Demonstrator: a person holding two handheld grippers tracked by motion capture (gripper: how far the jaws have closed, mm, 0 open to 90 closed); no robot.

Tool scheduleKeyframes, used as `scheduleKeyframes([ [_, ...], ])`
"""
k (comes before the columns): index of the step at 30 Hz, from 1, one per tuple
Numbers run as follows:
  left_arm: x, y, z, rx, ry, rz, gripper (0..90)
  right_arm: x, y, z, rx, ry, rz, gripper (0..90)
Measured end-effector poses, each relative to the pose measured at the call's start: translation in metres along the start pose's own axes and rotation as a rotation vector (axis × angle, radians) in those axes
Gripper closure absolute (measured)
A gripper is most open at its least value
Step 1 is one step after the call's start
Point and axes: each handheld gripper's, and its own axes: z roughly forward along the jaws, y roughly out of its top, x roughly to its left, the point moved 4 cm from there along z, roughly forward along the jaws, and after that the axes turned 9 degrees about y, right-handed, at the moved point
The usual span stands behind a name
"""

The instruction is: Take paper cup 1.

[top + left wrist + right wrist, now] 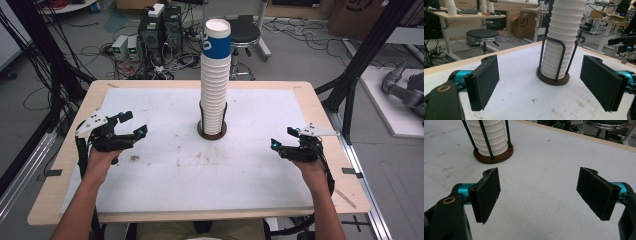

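Tall white ribbed cup stack (215,85) stands in holder (212,131); both hand-held grippers released.

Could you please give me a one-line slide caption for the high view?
Two open hand-held tongs, left and right, flank a tall cup stack in its holder on the white table.

Not much to read here. "SF" in dark letters on the cardboard box (525,23) back by the desks, seen from the left gripper view. White marking on the blue band of the top cup (217,44) in the stack, partly turned away, can't make it out.
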Motion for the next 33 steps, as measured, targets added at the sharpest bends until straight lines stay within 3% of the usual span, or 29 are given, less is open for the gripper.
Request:
scheduleKeyframes([
  [11,0.0,0.0,0.0,-0.002,0.001,-0.019,15.5,-0.001,-0.001,-0.001,-0.001,0.017,0.013,19.5],
  [17,-0.004,-0.001,0.005,0.005,-0.017,-0.01,15.5,0.0,-0.002,-0.005,-0.014,0.04,0.042,19.5],
  [24,-0.003,0.001,0.004,-0.008,-0.017,-0.021,15.6,0.006,0.008,-0.007,-0.047,0.072,0.042,19.5],
  [29,-0.005,0.001,0.004,0.012,-0.024,-0.005,15.6,0.012,0.014,-0.006,-0.074,0.096,0.057,19.4],
  [33,-0.006,0.001,0.001,0.01,-0.025,-0.009,15.5,0.015,0.026,-0.005,-0.105,0.116,0.036,19.4],
])
